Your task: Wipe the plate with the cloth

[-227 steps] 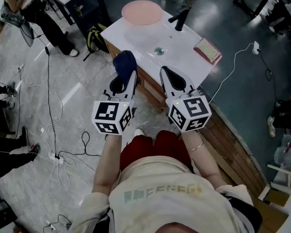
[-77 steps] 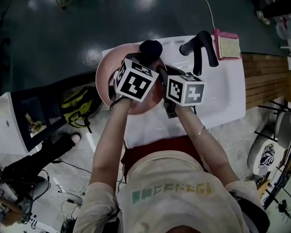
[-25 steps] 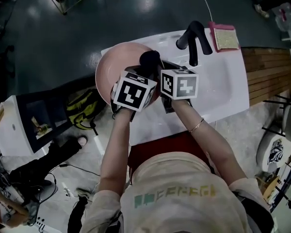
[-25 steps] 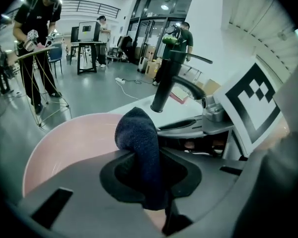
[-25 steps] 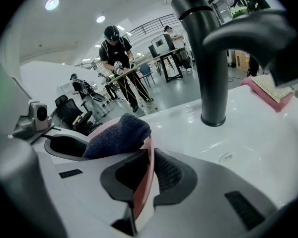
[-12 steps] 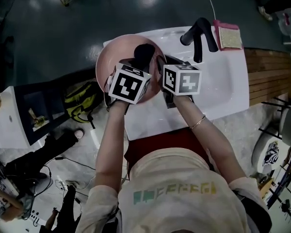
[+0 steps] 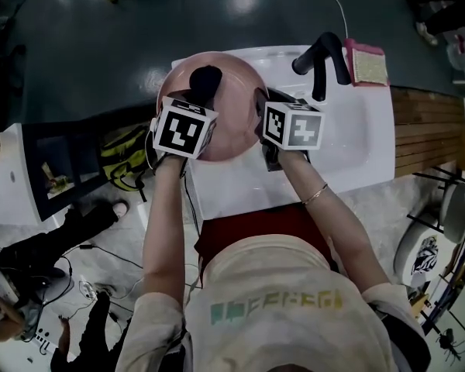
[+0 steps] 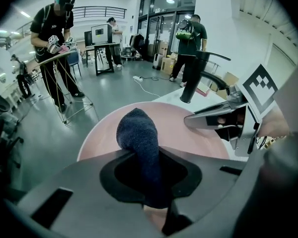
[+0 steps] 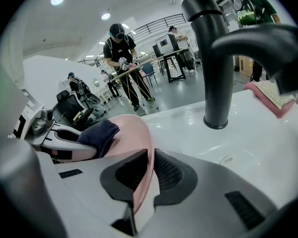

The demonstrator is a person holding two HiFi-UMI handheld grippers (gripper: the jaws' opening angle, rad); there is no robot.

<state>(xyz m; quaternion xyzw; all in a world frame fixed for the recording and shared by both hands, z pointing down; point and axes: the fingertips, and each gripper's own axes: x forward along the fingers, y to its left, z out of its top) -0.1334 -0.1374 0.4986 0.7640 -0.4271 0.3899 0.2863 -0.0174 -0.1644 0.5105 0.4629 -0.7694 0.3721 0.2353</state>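
1. R gripper (image 9: 151, 170) is clamped on the rim of the pink plate (image 7: 234, 111) over the white counter (image 7: 349, 142), prob. to steady it w/ its face exposed.
2. L gripper (image 8: 150, 168) clenches the dark cloth (image 8: 137, 130). The wad pokes out fwd so fabric, not jaws, meets the plate's upper-left.

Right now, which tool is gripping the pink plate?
The right tool, shut on the round pink plate at its rim; the left tool holds the dark blue cloth instead.

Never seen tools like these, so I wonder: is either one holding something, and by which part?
The left gripper pinches the dark cloth by its lower end; the right gripper clamps the pink plate by its rim.
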